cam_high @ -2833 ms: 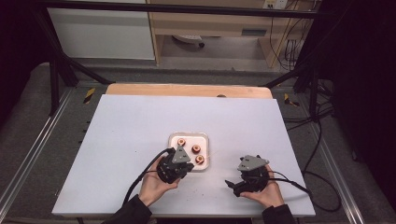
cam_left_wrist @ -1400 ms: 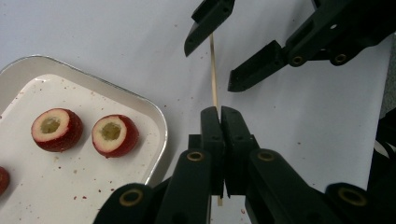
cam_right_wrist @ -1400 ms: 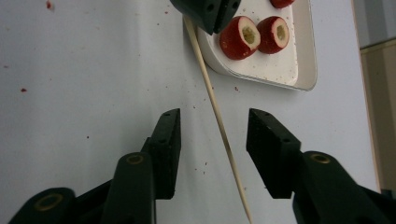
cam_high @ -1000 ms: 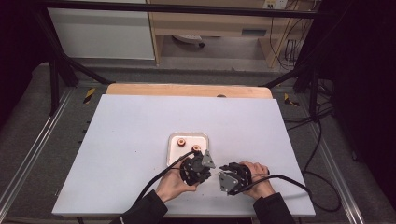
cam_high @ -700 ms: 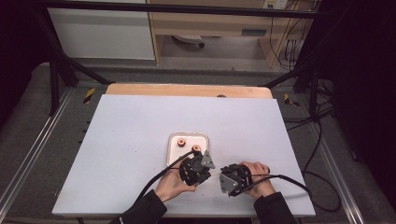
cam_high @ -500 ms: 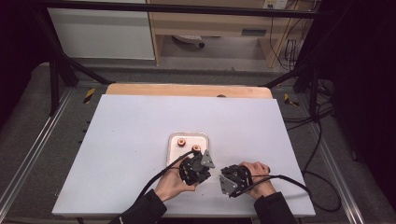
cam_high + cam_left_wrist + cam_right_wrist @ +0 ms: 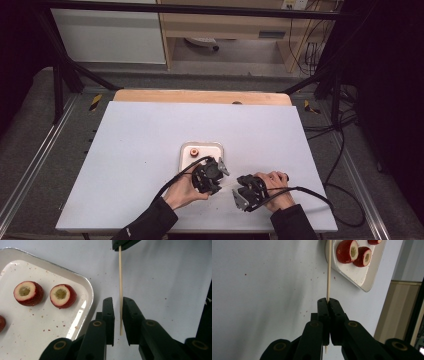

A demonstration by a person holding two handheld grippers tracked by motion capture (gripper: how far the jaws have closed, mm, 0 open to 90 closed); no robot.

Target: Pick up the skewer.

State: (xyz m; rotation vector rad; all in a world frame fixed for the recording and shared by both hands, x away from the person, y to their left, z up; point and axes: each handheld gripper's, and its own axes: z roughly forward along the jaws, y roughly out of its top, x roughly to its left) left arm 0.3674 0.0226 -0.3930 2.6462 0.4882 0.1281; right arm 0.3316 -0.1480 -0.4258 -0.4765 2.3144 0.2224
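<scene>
A thin wooden skewer [image 7: 328, 270] runs between my two grippers just right of the white tray [image 7: 88, 290]. My right gripper [image 7: 327, 301] is shut on one end of it, its tips seen across the table [image 7: 125, 243]. My left gripper [image 7: 118, 301] has just been opening: the skewer [image 7: 120, 277] stands in the narrow gap between its jaws, and the pads no longer clamp it. Two cored red fruit pieces [image 7: 28, 293] [image 7: 62, 295] lie in the tray. From above, the left gripper [image 7: 209, 176] and right gripper [image 7: 248, 192] face each other near the table's front.
The white table [image 7: 150, 150] stretches wide to the left and back. The tray [image 7: 220, 147] lies just beyond the left hand, with one fruit piece [image 7: 193, 151] showing in it. Cables trail from both grippers toward the front edge; a wooden strip [image 7: 200, 96] borders the back.
Since the earliest frame the two hands have come together to the tray's right. Over the last second both hands have hardly moved.
</scene>
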